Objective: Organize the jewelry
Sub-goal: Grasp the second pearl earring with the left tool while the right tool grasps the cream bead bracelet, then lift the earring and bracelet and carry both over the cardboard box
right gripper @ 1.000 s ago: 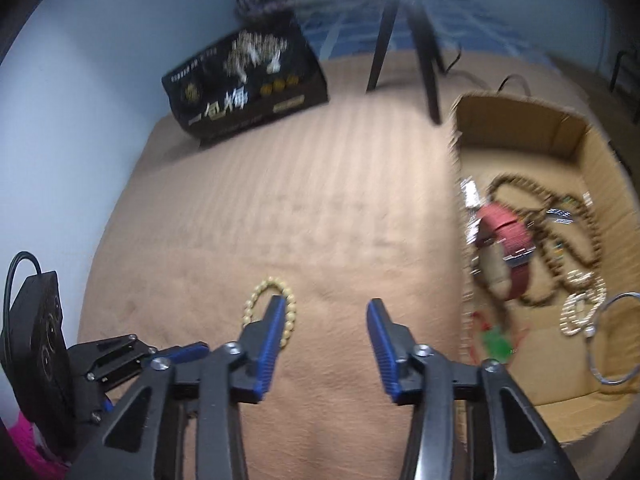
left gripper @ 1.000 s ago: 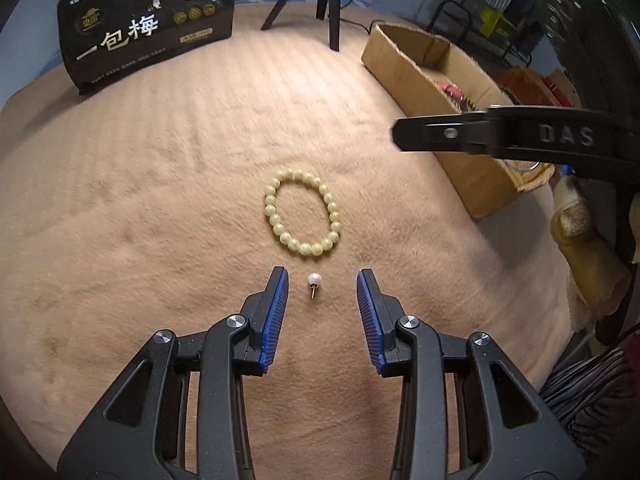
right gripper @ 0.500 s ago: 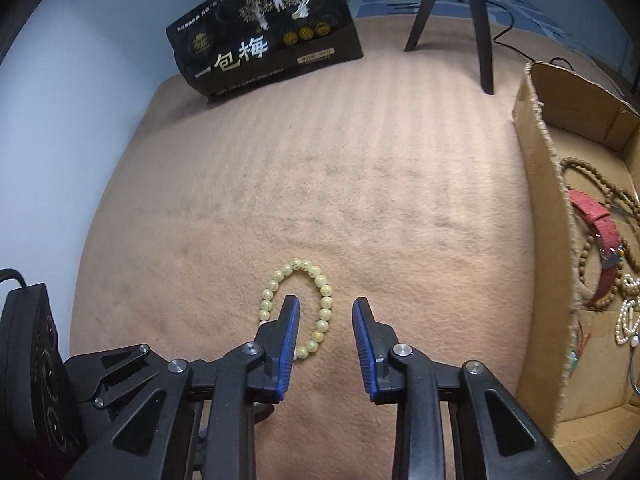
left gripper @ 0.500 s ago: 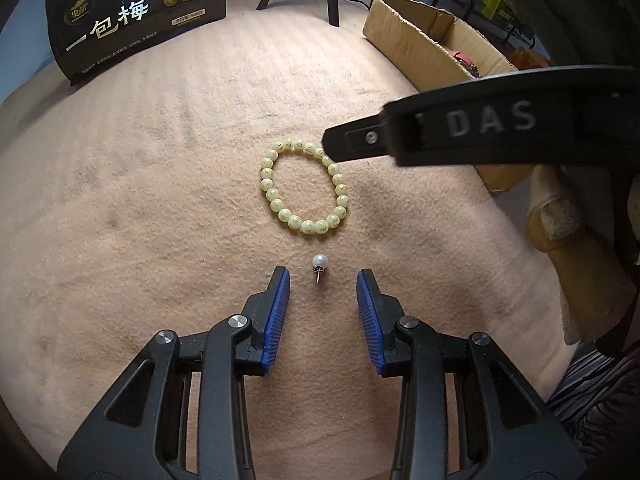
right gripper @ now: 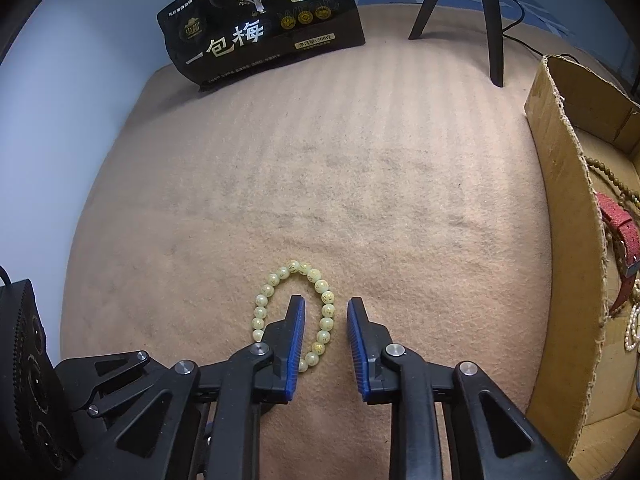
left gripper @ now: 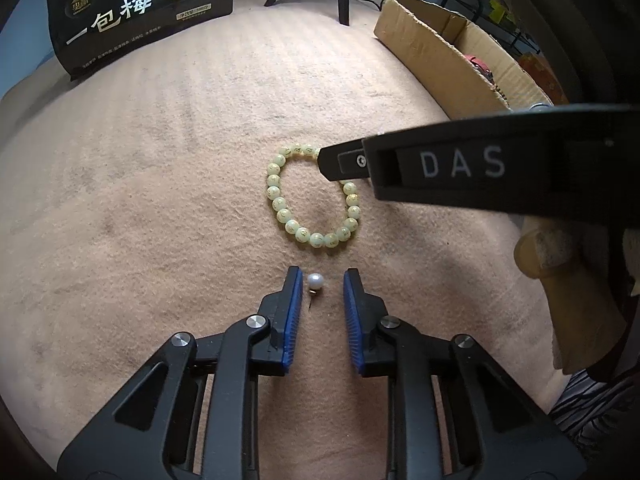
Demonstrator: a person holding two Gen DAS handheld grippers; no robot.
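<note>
On my left gripper (left gripper: 319, 282) I see the jaws narrow and closing, with a small pearl stud earring (left gripper: 314, 282) lying between the blue pads; the pearl sits close against the left pad, its thin post pointing back toward me, and the right pad stands clear of it, so nothing is gripped. Just beyond that gripper lies the pale green bead bracelet (left gripper: 285, 216), flat on the tan felt-covered counter (left gripper: 160, 184) as an open loop. My right gripper (right gripper: 326, 305) is over the same bracelet, jaws likewise narrow and closing: the right-hand run of beads passes between the pads, with one finger (right gripper: 295, 320) set inside the loop and the other outside it, and I cannot see either pad pressing on a bead. From the left camera the right gripper shows as a black bar marked DAS, its tip covering the far right part of the loop. To the right stands an open cardboard box (right gripper: 560, 208) holding a red strap (right gripper: 618, 220), dark bead strings and a pearl strand. At the far edge of the counter a black bag with white Chinese lettering (right gripper: 260, 28) stands upright, and black tripod legs (right gripper: 494, 20) rise beside it.
</note>
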